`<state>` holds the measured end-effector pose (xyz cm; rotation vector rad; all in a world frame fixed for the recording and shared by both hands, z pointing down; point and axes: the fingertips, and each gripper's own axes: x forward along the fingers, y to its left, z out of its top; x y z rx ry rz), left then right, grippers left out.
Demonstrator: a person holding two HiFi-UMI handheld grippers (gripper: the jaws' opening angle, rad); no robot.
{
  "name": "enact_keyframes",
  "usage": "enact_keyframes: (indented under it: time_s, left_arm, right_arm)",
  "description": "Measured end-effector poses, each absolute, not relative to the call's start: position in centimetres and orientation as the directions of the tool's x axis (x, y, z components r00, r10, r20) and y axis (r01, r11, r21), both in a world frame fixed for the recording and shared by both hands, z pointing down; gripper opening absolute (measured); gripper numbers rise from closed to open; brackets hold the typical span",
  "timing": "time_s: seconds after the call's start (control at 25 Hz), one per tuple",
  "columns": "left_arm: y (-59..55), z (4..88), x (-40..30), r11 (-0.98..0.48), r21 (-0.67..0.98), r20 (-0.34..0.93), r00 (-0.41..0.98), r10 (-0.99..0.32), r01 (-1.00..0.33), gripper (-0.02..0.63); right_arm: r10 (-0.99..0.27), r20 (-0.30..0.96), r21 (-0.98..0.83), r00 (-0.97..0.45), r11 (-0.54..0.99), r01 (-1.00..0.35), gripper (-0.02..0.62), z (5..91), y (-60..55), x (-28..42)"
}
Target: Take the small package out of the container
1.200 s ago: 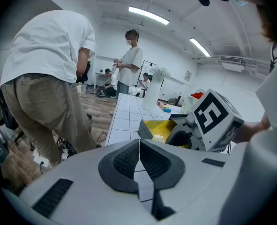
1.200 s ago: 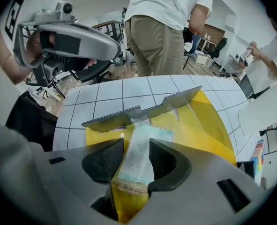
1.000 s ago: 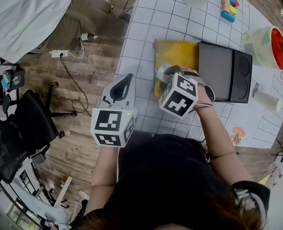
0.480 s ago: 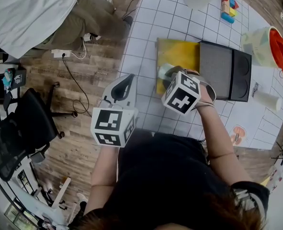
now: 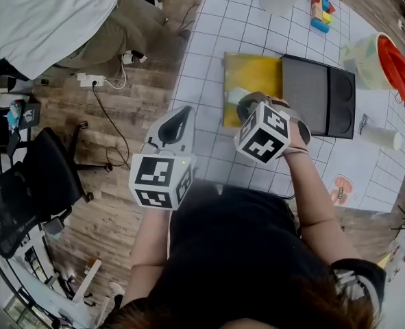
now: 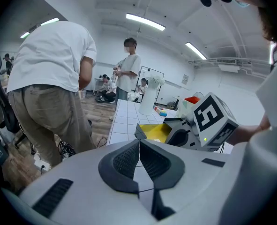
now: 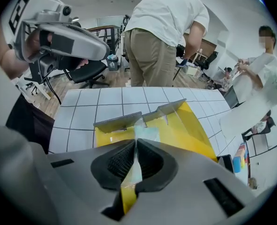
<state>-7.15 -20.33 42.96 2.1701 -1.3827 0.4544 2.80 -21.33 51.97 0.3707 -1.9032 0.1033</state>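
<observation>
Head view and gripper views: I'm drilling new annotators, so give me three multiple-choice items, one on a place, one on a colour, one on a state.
1. In the head view, where does the black tray lie from the container?
A) at its left
B) on top of it
C) at its right

2. The container's inside is:
A) yellow
B) red
C) blue

3. The right gripper is:
A) wide open
B) shut on the small package
C) shut on nothing

Key: 1 C, the tray lies along the container's right edge. 2 A, a yellow floor and walls show in both views. 3 B, its jaws have just closed and the pads pinch the package's edge.
</observation>
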Motion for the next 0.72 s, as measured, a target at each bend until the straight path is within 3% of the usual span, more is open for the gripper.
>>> enact_keyframes:
  time_s: [0.72]
  left_arm:
    - [-16.6,39.8,-9.3,-0.352,0.214,0.473,0.412,-0.779,-0.911,0.028]
  right_arm:
    - [-0.400,0.820,0.217,-0.409,0.879,-0.425,0.025,44.1,-18.0,2.8]
